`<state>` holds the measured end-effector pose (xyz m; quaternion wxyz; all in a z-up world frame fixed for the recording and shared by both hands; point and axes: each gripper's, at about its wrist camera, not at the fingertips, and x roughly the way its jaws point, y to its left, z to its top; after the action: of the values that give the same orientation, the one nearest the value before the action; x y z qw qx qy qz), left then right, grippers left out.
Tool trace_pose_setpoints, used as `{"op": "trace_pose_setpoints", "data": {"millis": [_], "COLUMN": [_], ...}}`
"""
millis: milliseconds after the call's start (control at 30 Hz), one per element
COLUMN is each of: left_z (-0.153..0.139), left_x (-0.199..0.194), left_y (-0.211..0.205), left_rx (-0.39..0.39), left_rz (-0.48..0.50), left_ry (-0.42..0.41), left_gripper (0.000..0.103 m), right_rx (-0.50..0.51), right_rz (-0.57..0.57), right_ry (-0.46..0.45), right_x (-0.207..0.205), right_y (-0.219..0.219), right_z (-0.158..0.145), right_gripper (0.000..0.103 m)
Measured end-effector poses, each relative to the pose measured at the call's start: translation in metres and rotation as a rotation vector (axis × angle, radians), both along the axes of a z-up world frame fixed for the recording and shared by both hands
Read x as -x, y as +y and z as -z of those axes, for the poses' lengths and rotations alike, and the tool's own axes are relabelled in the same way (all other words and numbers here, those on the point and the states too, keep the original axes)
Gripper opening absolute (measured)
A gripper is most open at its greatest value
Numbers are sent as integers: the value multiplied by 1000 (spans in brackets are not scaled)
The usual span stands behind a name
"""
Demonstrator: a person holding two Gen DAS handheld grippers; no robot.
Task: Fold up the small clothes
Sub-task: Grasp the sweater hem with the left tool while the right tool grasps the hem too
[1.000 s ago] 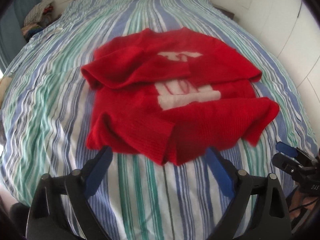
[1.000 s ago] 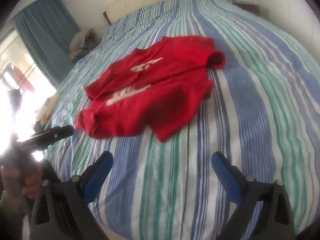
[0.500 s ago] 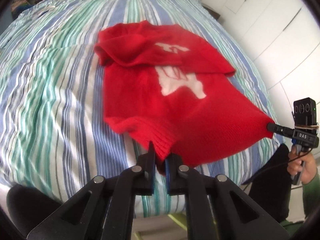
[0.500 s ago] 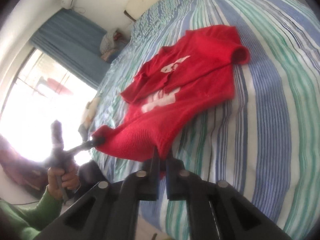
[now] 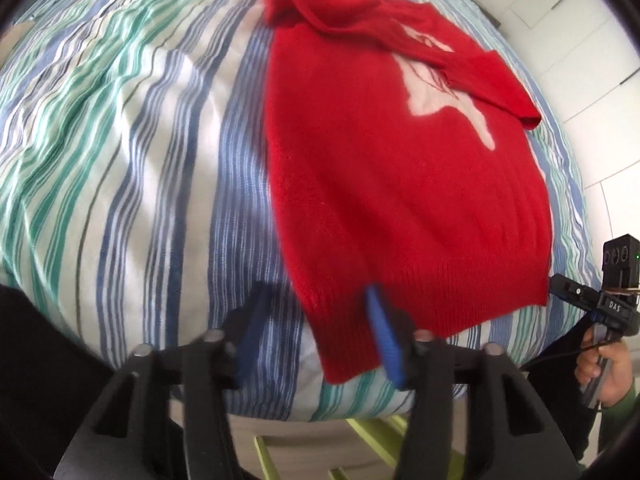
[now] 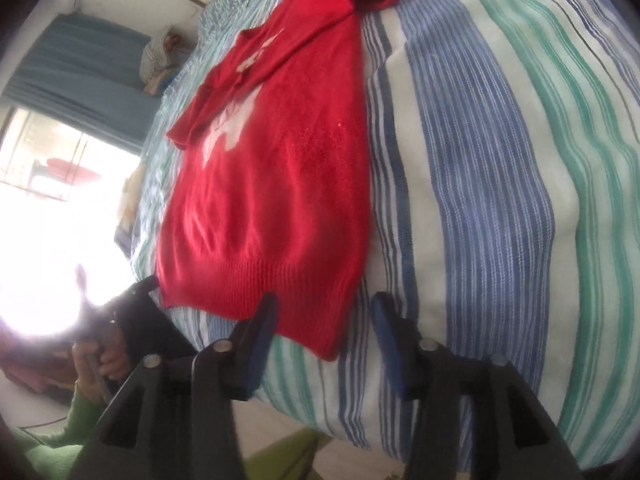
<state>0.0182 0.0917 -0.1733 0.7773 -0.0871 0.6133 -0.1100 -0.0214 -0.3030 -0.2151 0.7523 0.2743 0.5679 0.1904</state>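
A red knit sweater [image 5: 400, 180] with a white motif lies flat on the striped bed [image 5: 120, 140], its ribbed hem at the near edge. In the left wrist view my left gripper [image 5: 316, 300] is opening, with the hem's left corner lying loose between its blue pads. My right gripper [image 6: 325, 304] is also opening, over the hem's right corner of the sweater [image 6: 272, 184], and its pads stand clear of the cloth. Each view shows the other gripper at the far hem corner: the right gripper [image 5: 560, 284] and the left gripper [image 6: 144, 284]. The upper sleeves are folded across the chest.
The bed's near edge [image 6: 360, 412] drops off just under both grippers, with green flooring [image 5: 360, 432] below. White cupboard doors [image 5: 580, 40] stand to the right, a blue curtain [image 6: 80, 68] and a bright window [image 6: 40, 160] to the left. A person's hand [image 5: 612, 368] holds the right tool.
Both grippers shut on the hem corners, drew the sweater toward the bed's near edge and flattened its lower half. Their jaws have since parted and let go of the hem.
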Motion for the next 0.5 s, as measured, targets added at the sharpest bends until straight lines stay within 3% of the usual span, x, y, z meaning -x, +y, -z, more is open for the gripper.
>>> {"op": "trace_pose_setpoints", "data": {"millis": [33, 100, 200, 300, 367, 433, 500], "left_z": [3, -7, -28, -10, 8, 8, 3], "left_x": [-1, 2, 18, 24, 25, 26, 29], "left_y": [-3, -1, 8, 9, -1, -15, -20], "left_rx": [-1, 2, -104, -182, -267, -346, -376], "left_rz": [-6, -22, 1, 4, 23, 44, 58], "left_ry": [23, 9, -39, 25, 42, 20, 5], "left_gripper": [4, 3, 2, 2, 2, 4, 7], "right_rx": [-4, 43, 124, 207, 265, 308, 323], "right_rz": [-3, -19, -23, -26, -34, -53, -32], "right_ry": [-2, 30, 34, 26, 60, 100, 78], "right_x": [1, 1, 11, 22, 22, 19, 14], "right_y": [3, 6, -1, -4, 2, 8, 10], "right_z": [3, 9, -10, -32, -16, 14, 15], "right_gripper": [52, 4, 3, 3, 3, 3, 3]}}
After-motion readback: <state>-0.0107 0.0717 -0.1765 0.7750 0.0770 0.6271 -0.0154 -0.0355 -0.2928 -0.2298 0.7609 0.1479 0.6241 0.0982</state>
